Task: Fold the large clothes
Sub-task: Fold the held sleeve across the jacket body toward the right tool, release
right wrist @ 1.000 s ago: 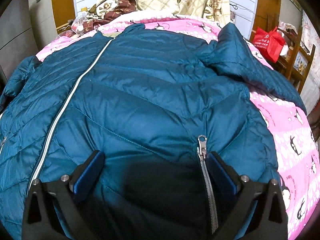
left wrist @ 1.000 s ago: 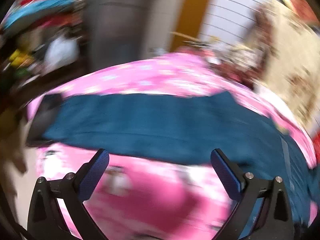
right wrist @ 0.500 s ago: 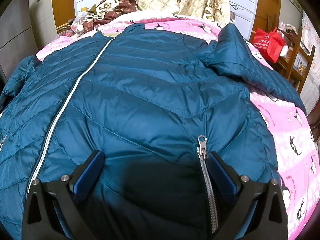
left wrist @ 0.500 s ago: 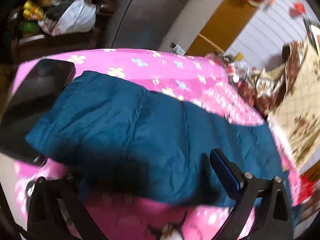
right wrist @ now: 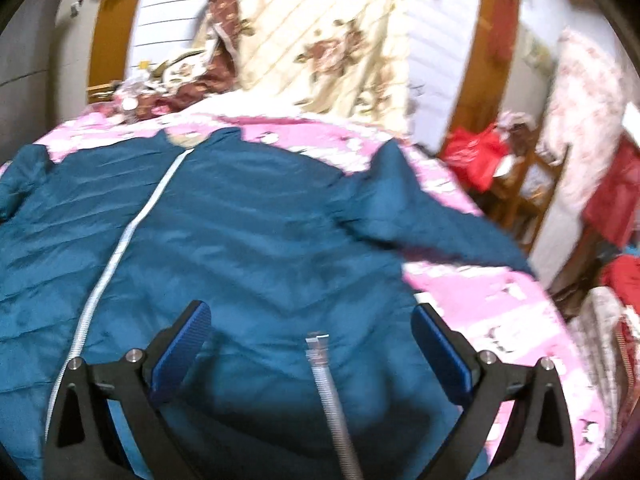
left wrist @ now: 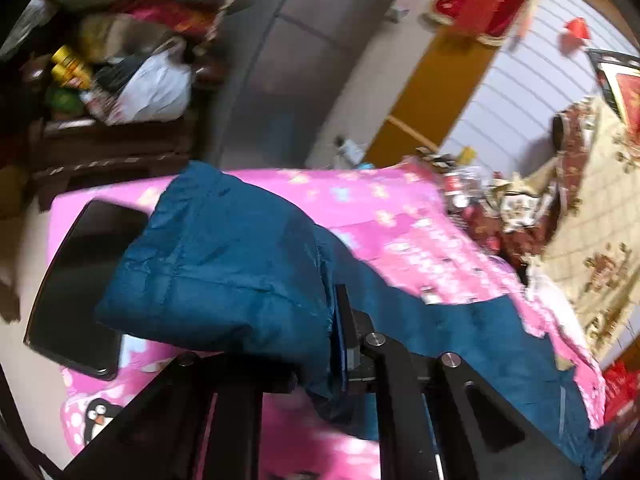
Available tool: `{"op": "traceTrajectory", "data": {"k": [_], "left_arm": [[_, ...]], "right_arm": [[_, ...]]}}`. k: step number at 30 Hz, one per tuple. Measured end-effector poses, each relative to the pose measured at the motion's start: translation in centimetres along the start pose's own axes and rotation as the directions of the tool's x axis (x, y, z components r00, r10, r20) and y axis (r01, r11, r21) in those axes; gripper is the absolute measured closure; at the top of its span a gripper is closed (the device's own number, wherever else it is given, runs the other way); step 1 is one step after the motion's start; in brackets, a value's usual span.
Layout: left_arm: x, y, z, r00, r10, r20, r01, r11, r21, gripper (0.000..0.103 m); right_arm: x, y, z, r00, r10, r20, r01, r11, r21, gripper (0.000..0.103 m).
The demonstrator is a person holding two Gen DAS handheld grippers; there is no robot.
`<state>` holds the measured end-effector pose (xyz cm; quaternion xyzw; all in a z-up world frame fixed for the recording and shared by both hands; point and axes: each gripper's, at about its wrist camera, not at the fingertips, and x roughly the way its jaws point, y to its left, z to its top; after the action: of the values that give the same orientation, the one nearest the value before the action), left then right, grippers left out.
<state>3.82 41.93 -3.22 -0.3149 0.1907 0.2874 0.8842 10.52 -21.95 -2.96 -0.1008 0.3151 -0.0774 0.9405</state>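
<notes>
A teal quilted jacket (right wrist: 248,216) lies face up on a pink bed cover (right wrist: 472,292), its white zip running up the left of the right wrist view. My right gripper (right wrist: 310,348) is open and empty, just above the jacket's lower front by a pocket zip (right wrist: 320,360). My left gripper (left wrist: 324,360) is shut on the jacket's left sleeve (left wrist: 224,264) and holds its cuff end lifted off the bed; the left finger is hidden under the fabric.
A black tablet (left wrist: 80,280) lies at the bed's corner, partly under the sleeve. Cluttered wooden shelves (left wrist: 112,120) stand beyond it. A floral quilt (right wrist: 320,48) is piled at the bed's head, and a chair with red bags (right wrist: 492,168) stands to the right.
My left gripper went from open over the sleeve to shut on it and raised it. My right gripper has lifted and tilted up from the jacket front, still open.
</notes>
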Motion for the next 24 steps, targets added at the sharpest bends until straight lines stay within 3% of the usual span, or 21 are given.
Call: {"op": "traceTrajectory", "data": {"k": [5,9,17,24], "left_arm": [[-1.8,-6.6,0.3,0.991,-0.13,0.01,0.129,0.987,0.093,0.103],[-2.7,-13.8,-1.2,0.963,-0.265,-0.037,0.268,0.948,0.174,0.103],[-4.5,-28.6,-6.7,0.875,-0.452,-0.173,0.484,0.817,0.312,0.103],[-5.0,-39.0,-13.1,0.783,-0.538,-0.313,0.622,0.685,0.379,0.103]], "right_arm": [[0.8,-2.2,-0.7,0.996,0.027,-0.083,-0.023,0.998,0.058,0.001],[1.5,-3.1,-1.2,0.992,0.006,-0.127,0.002,0.998,0.063,0.001],[3.0,-4.6,-1.7,0.986,-0.042,-0.163,0.056,0.995,0.083,0.001],[4.0,-4.6,-1.9,0.979,0.014,-0.204,0.0,0.998,0.07,0.001]]}}
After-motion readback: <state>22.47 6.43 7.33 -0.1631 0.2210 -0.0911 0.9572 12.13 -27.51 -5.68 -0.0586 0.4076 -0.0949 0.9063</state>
